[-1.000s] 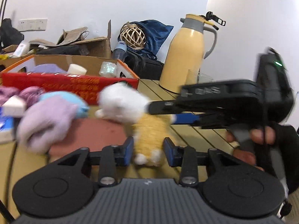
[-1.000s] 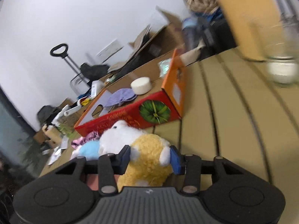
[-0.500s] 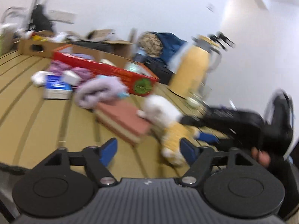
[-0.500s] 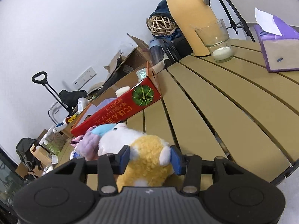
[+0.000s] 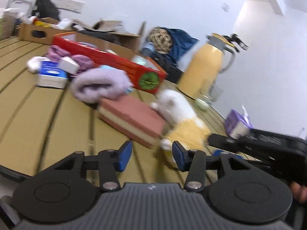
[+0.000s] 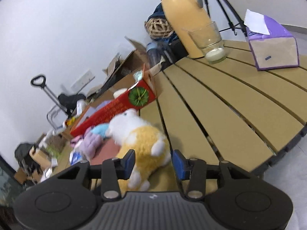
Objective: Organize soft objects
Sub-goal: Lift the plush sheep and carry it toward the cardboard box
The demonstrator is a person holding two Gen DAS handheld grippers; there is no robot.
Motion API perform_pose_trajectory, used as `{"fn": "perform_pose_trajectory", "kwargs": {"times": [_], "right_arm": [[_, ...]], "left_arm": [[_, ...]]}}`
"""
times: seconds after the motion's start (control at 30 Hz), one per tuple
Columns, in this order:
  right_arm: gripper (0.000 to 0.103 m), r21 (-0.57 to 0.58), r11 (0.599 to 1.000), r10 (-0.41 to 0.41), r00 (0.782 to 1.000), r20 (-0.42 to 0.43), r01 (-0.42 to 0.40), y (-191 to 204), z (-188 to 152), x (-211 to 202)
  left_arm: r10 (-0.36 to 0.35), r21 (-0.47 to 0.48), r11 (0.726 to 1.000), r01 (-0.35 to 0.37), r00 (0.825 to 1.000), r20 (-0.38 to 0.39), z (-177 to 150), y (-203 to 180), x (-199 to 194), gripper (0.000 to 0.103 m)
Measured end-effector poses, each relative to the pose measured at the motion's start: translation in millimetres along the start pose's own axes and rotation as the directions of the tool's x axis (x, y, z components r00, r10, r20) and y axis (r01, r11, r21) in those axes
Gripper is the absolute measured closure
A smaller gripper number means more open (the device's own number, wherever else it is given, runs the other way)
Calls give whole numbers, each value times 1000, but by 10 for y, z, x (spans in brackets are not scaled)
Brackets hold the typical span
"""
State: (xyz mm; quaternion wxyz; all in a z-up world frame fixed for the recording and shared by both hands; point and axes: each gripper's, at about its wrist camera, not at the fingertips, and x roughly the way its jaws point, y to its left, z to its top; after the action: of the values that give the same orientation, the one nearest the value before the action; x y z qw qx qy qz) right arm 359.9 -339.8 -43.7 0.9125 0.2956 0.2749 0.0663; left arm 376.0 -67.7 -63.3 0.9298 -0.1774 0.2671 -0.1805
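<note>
Barely started imo: plush toy (image 6: pixel 145 143) loose between the right gripper's (image 6: pixel 153 162) spread jaws, left gripper (image 5: pixel 151 155) wide and holding nothing, purple towel (image 5: pixel 99 85) etc still outside red box (image 5: pixel 115 61).

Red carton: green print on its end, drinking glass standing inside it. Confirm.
Wrong on one point. The red carton does have the green print, but the drinking glass stands on the slatted table beside the yellow thermos jug; the right wrist view shows it.
</note>
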Motion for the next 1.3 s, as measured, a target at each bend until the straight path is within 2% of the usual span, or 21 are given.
{"fn": "perform_pose_trajectory", "kwargs": {"times": [0.07,0.17,0.2,0.23,0.3,0.37,0.4,0.53,0.6,0.7,0.77,0.83,0.9,0.93,1.03,1.17,1.2,1.23,1.3], "right_arm": [[58,-54,998,29,999,34,-27,48,34,-97],[43,-196,981,27,996,90,-9,104,197,-81],[43,-231,973,35,996,76,-17,92,294,3],[43,-252,967,55,998,39,-43,73,389,106],[43,-227,961,142,987,-79,-157,-16,542,370],[46,-147,960,212,962,-170,-238,-122,611,599],[53,-105,968,207,962,-179,-227,-171,609,659],[61,-29,978,204,974,-95,-208,-252,455,412],[63,11,985,171,984,-57,-171,-255,302,236],[61,7,994,104,994,15,-105,-181,135,59],[57,-5,997,79,997,12,-79,-137,164,68],[55,-13,997,77,997,19,-76,-121,215,46],[44,-30,997,72,997,22,-71,-132,265,34],[44,-31,997,67,998,17,-67,-145,284,55],[44,-3,995,100,995,-9,-100,-197,303,149],[45,-12,993,114,993,-38,-114,-195,289,287],[47,-5,993,119,992,-46,-120,-208,282,318],[50,13,992,123,991,-56,-122,-234,276,352],[57,53,989,140,989,-54,-137,-278,269,338]], "left_arm": [[-9,-27,1000,10,1000,14,61,13,-67,52],[-95,-63,994,95,995,8,96,-78,-72,31],[-118,-65,991,117,993,-3,72,-124,-42,27],[-131,-62,990,130,991,-19,49,-175,28,27],[-116,-47,992,114,992,-42,-10,-239,177,31],[-104,-45,994,102,993,-48,-54,-233,277,48],[-135,-54,990,132,990,-46,-65,-201,289,55],[-172,-36,985,171,985,-26,-68,-143,136,62],[-165,-43,986,164,986,-25,-65,-95,89,62],[-170,-78,983,169,985,-5,-45,-42,53,60],[-130,-82,988,130,991,4,-29,-41,23,50],[-142,-90,986,142,990,9,0,-35,-11,45],[-155,-105,982,155,988,3,19,-27,-14,38],[-157,-105,982,157,988,0,14,-39,8,38],[-144,-110,984,141,989,-19,10,-55,128,38],[-174,-135,976,168,984,-34,62,-68,269,40],[-179,-129,977,172,983,-45,65,-78,317,54],[-180,-126,977,171,982,-61,66,-85,357,58],[-186,-118,977,179,981,-52,65,-84,355,58]]}}
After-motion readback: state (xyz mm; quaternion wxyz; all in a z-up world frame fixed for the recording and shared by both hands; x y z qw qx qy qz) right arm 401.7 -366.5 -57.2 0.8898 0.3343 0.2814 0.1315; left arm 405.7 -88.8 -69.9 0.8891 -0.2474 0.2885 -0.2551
